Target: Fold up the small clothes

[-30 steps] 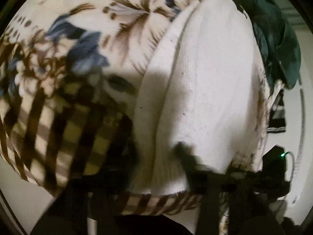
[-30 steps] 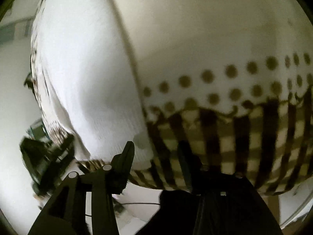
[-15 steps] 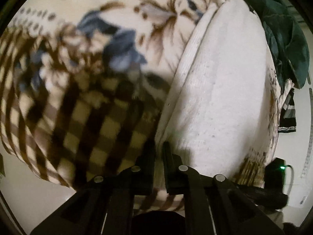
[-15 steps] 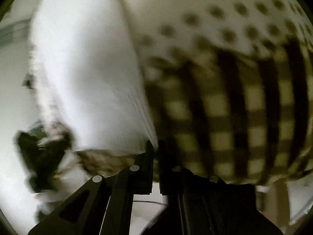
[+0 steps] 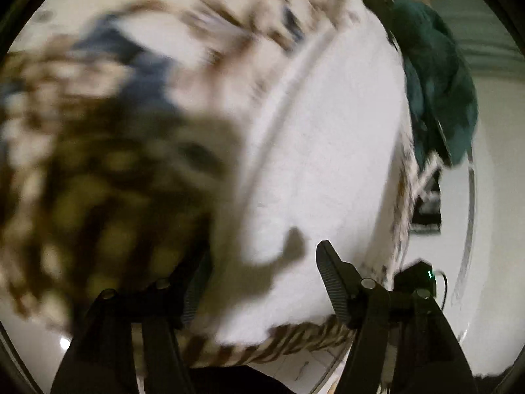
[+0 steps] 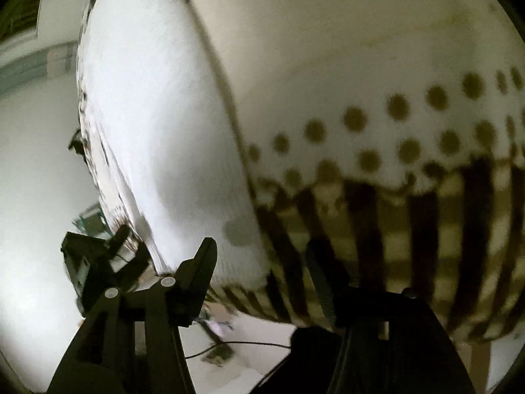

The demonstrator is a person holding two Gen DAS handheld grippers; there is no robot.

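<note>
A white knitted garment lies on a patterned cloth with flowers, dots and brown checks. My left gripper is open, its fingers on either side of the garment's near edge. In the right wrist view the same white garment lies beside the dotted and checked cloth. My right gripper is open over the garment's near corner, holding nothing. The left wrist view is blurred by motion.
A dark green garment and a striped black-and-white piece lie beyond the white garment at the right. The other gripper shows at the left of the right wrist view. A cable runs across the white surface below.
Both grippers were open a second ago, shut on the garment's near edge half a second ago, and have now opened again and let go. The left camera is moving.
</note>
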